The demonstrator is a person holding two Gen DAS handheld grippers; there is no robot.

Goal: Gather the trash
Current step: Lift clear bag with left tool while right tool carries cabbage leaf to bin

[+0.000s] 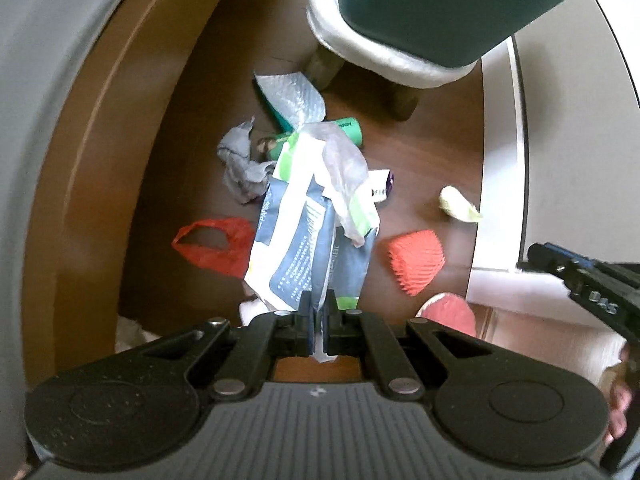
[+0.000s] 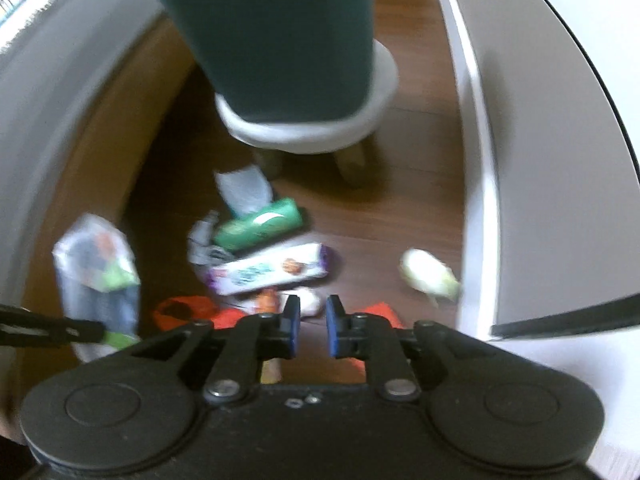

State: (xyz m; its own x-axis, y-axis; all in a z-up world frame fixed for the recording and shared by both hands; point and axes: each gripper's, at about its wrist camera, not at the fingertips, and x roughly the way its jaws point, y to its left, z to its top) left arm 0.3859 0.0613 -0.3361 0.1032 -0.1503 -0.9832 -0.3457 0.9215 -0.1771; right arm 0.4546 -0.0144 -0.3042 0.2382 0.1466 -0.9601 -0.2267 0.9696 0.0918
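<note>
My left gripper [image 1: 319, 304] is shut on a bundle of trash [image 1: 304, 232]: a blue-and-white printed bag with a green-edged wrapper and clear film. The bundle hangs above the brown floor and also shows as the bundle [image 2: 96, 272] in the right wrist view, under the left gripper [image 2: 60, 330]. My right gripper [image 2: 313, 312] has a narrow gap between its blue pads with nothing in it. Below lie a green tube [image 2: 260, 226], a white-and-purple wrapper [image 2: 272, 270], a red net bag [image 1: 216, 248], orange honeycomb paper [image 1: 416, 260], grey crumpled paper [image 1: 240, 168] and a yellowish wad [image 1: 458, 204].
A teal seat with a white rim [image 1: 420, 8] stands on wooden legs just beyond the litter. A white cabinet front [image 1: 560, 120] bounds the right side, a grey and tan edge [image 1: 60, 160] the left. A pink slipper [image 1: 450, 312] is near the right gripper [image 1: 580, 276].
</note>
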